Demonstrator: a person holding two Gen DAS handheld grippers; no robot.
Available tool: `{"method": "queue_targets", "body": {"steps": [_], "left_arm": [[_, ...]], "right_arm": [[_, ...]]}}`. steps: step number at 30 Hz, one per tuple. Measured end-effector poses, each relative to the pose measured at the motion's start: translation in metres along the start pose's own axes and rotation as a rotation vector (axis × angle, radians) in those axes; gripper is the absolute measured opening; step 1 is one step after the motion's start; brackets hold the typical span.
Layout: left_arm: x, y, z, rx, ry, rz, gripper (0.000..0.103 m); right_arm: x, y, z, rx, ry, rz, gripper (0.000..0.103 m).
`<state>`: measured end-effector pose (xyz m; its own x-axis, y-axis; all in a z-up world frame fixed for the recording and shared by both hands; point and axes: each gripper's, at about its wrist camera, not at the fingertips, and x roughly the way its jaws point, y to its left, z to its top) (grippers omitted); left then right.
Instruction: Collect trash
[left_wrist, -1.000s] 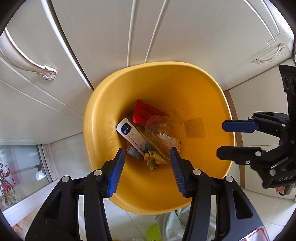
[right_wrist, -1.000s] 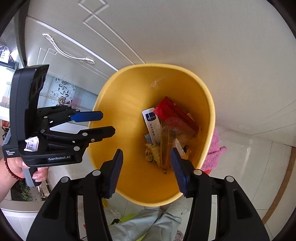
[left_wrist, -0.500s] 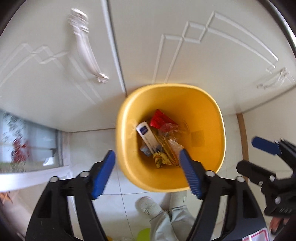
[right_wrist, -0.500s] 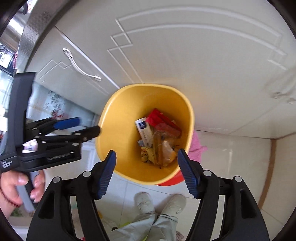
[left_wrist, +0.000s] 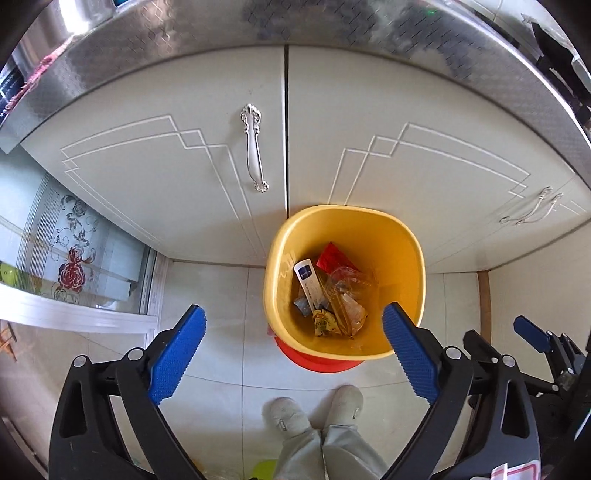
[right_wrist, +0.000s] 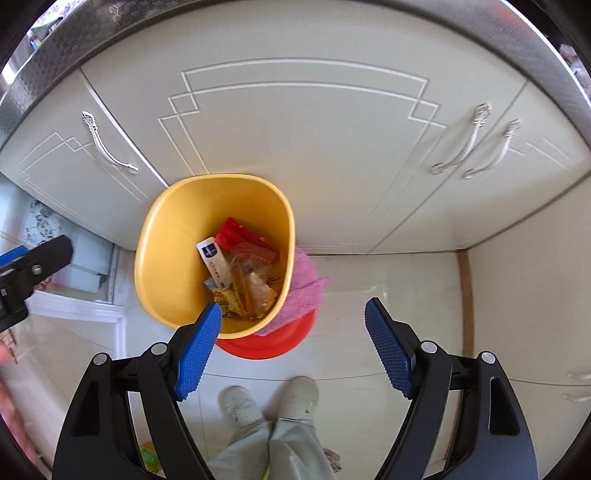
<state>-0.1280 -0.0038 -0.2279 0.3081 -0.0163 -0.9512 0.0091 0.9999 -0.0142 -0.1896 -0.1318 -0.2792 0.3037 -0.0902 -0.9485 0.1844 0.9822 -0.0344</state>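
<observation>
Left wrist view: left gripper and right gripper gape empty; bin ahead, its red base mostly hidden.

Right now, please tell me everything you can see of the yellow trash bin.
The yellow trash bin looks like smooth plastic with a rounded-square rim, no lid, upright on the tiled floor against the white cabinet doors. It sits on a red basin, with a pink cloth beside it. Inside lie a red packet, a white tube and clear wrappers. No gripper touches it.

Cream cabinet doors — pale tiled floor.
</observation>
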Motion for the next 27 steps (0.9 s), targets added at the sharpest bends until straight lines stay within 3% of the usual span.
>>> {"method": "queue_targets", "body": {"steps": [2, 6, 27], "left_arm": [[-0.005, -0.001, -0.001, 0.004, -0.002, 0.001, 0.097], [-0.014, 0.001, -0.004, -0.013, -0.001, -0.021, 0.097], [-0.035, -0.005, -0.009, -0.005, -0.014, -0.066, 0.098]], "right_arm": [[-0.004, 0.003, 0.000, -0.019, -0.011, -0.031, 0.080], [-0.008, 0.000, -0.001, -0.007, -0.002, -0.012, 0.072], [-0.025, 0.006, 0.000, -0.004, 0.002, 0.061, 0.073]]}}
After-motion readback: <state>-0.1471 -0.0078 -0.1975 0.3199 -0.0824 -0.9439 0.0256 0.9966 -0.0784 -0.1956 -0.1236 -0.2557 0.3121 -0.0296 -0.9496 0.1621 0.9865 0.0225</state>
